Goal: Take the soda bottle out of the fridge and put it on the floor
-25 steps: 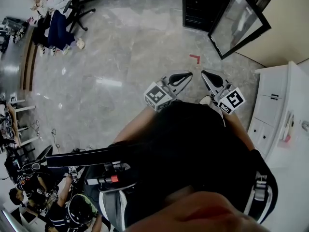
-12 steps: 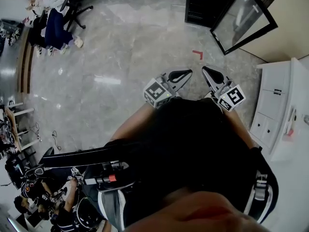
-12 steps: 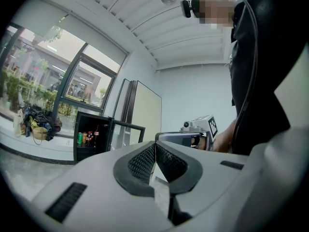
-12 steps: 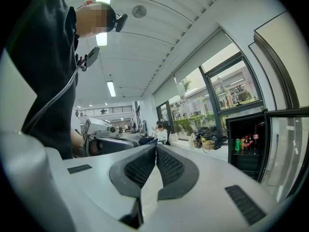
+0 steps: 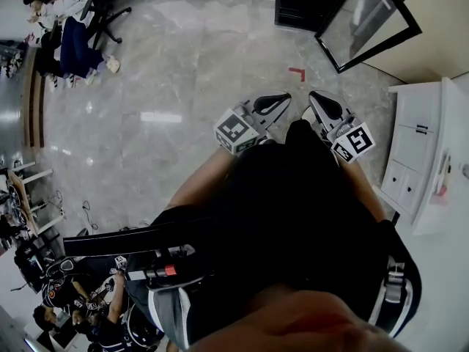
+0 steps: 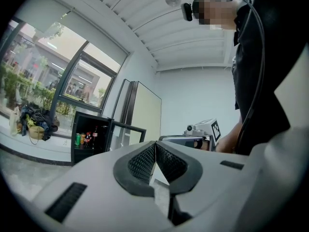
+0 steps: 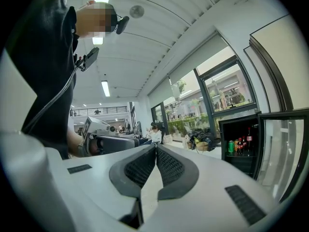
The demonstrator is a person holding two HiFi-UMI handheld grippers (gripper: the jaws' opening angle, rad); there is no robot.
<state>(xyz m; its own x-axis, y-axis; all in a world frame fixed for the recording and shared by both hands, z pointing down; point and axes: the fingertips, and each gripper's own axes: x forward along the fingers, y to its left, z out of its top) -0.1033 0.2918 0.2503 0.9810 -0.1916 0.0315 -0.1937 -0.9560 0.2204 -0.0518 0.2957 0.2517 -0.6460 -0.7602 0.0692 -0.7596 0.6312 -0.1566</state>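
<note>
A small black fridge [image 5: 299, 7] stands across the floor at the top of the head view, its glass door [image 5: 366, 24] swung open to the right. Inside it, bottles with red caps [image 7: 248, 140] and a green can [image 7: 230, 146] stand on a shelf; the left gripper view also shows these drinks [image 6: 87, 139]. My left gripper [image 5: 274, 105] and right gripper [image 5: 321, 105] are held side by side in front of my body, far from the fridge. Both are shut with nothing between the pads, seen close up on the left gripper [image 6: 155, 144] and the right gripper [image 7: 156, 147].
A white cabinet with drawers [image 5: 418, 163] stands at the right. A red tape corner [image 5: 296, 72] marks the grey marble floor [image 5: 183, 86] between me and the fridge. People sit at the top left [image 5: 69, 28] and bottom left [image 5: 73, 303].
Both grippers stay shut and side by side. The head view has drifted a little, so the fridge sits closer to the top edge.
</note>
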